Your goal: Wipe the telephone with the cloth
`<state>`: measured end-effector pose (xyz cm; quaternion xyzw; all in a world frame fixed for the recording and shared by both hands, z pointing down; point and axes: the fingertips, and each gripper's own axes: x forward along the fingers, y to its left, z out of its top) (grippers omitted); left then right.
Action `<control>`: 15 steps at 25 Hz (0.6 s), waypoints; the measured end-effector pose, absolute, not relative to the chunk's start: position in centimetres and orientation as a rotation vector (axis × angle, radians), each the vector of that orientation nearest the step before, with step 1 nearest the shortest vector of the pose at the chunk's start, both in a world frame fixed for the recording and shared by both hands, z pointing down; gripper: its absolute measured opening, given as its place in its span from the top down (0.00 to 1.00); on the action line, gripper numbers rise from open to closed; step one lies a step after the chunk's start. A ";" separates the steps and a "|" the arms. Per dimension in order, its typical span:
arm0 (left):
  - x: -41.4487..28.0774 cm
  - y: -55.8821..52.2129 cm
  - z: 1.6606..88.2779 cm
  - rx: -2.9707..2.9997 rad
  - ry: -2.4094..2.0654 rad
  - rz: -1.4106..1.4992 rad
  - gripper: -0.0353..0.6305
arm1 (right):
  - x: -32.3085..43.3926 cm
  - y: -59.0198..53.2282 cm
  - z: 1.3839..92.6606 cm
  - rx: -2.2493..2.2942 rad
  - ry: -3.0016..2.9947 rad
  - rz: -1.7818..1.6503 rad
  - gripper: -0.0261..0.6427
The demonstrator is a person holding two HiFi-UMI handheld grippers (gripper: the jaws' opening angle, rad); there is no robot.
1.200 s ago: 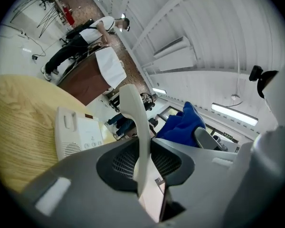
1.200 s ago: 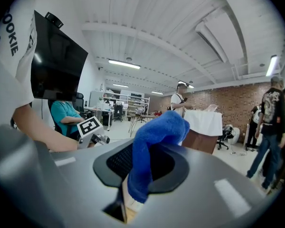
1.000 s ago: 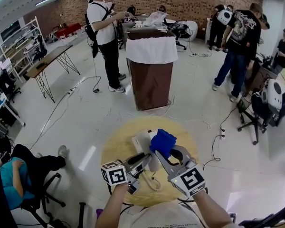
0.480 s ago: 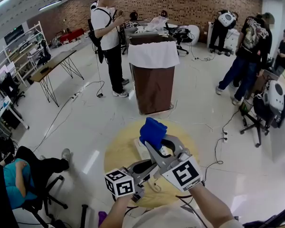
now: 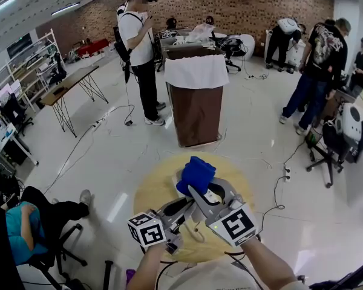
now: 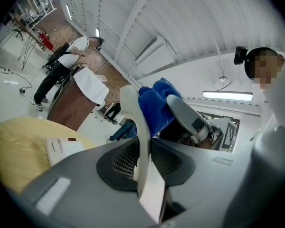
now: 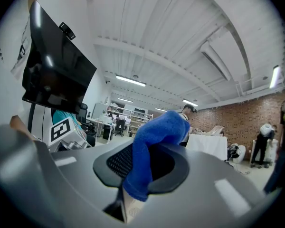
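Note:
My left gripper (image 5: pixel 183 209) is shut on the white telephone handset (image 6: pixel 141 141), which stands edge-on between its jaws. The right gripper (image 5: pixel 196 189) is shut on a bunched blue cloth (image 5: pixel 195 173), and the cloth (image 6: pixel 154 106) presses against the upper end of the handset. In the right gripper view the cloth (image 7: pixel 152 141) drapes over the jaws and hides the handset. Both grippers hang above the round yellow table (image 5: pixel 151 192). The white telephone base (image 6: pixel 61 147) lies on the table (image 6: pixel 14 146). A coiled cord (image 5: pixel 196 231) hangs below the grippers.
A brown podium (image 5: pixel 195 107) draped in white stands just beyond the table. A person (image 5: pixel 139 47) stands to its left, and several more people (image 5: pixel 317 59) are at the far right. Someone sits on a chair (image 5: pixel 24 228) at the lower left. Cables run over the floor.
Both grippers have lifted a little with the handset and the cloth. The cloth has shifted left and further away along the handset.

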<state>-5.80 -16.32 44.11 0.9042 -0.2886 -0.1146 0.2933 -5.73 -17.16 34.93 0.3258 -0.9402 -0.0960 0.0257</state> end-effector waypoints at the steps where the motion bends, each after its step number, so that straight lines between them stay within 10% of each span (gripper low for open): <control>1: -6.1 -16.4 43.9 2.402 -0.771 -0.323 0.83 | -5.7 -17.0 35.0 1.014 -2.914 -0.284 0.86; 15: -8.9 -18.2 40.9 2.357 -0.816 -0.472 0.83 | -5.0 -15.0 36.8 1.053 -2.917 -0.270 0.86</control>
